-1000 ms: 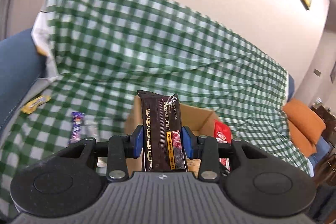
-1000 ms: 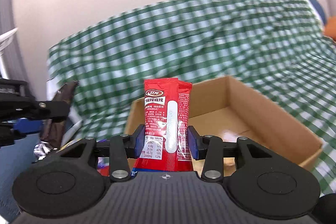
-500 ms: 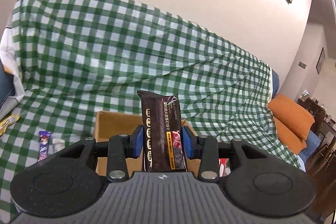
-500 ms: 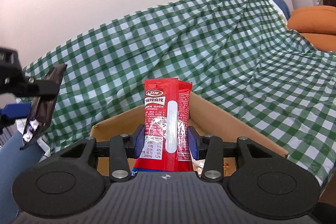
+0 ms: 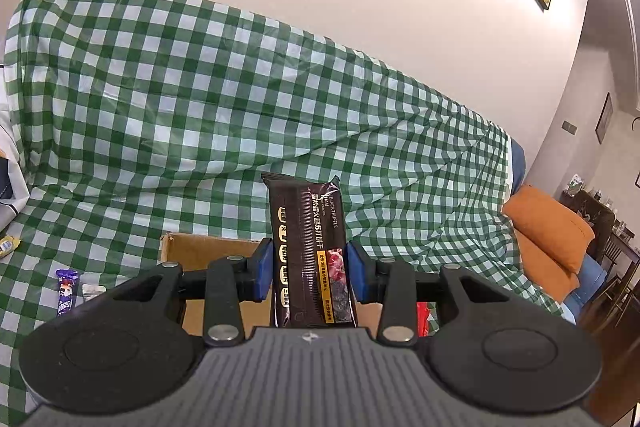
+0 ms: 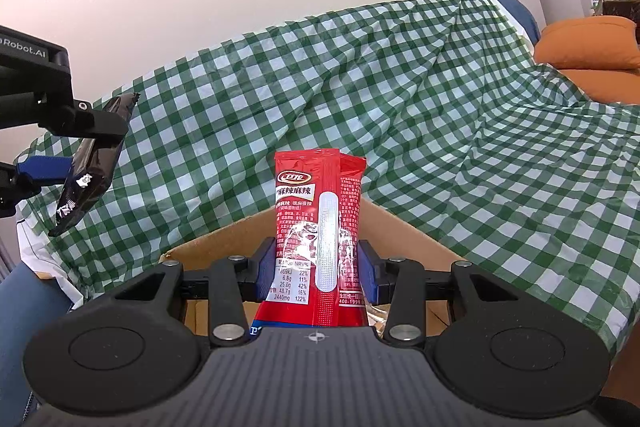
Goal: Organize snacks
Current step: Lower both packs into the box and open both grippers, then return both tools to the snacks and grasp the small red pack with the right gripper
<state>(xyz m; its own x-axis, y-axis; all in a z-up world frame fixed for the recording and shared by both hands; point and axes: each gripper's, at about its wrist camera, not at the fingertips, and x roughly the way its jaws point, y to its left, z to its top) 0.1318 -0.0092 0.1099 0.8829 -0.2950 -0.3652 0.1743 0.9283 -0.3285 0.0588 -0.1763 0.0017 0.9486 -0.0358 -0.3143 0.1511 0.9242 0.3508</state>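
My left gripper (image 5: 310, 273) is shut on a dark brown cracker packet (image 5: 308, 247) that stands upright between the blue pads, above the near side of an open cardboard box (image 5: 200, 251). My right gripper (image 6: 316, 273) is shut on a red spicy snack packet (image 6: 318, 227), also upright, over the same cardboard box (image 6: 408, 231). The right wrist view shows the left gripper (image 6: 52, 147) at the far left, holding the dark packet (image 6: 90, 163) in the air. A red packet (image 5: 424, 317) lies inside the box.
The box rests on a sofa covered by a green checked cloth (image 5: 200, 107). A purple snack (image 5: 66, 291), a small silvery packet (image 5: 92, 291) and a yellow one (image 5: 8, 245) lie on the cloth to the left. An orange cushion (image 5: 548, 231) sits at the right.
Both grippers kept their packets. The left gripper rose and swung, so the box dropped lower and shifted left in its view. The right gripper turned, then held still.
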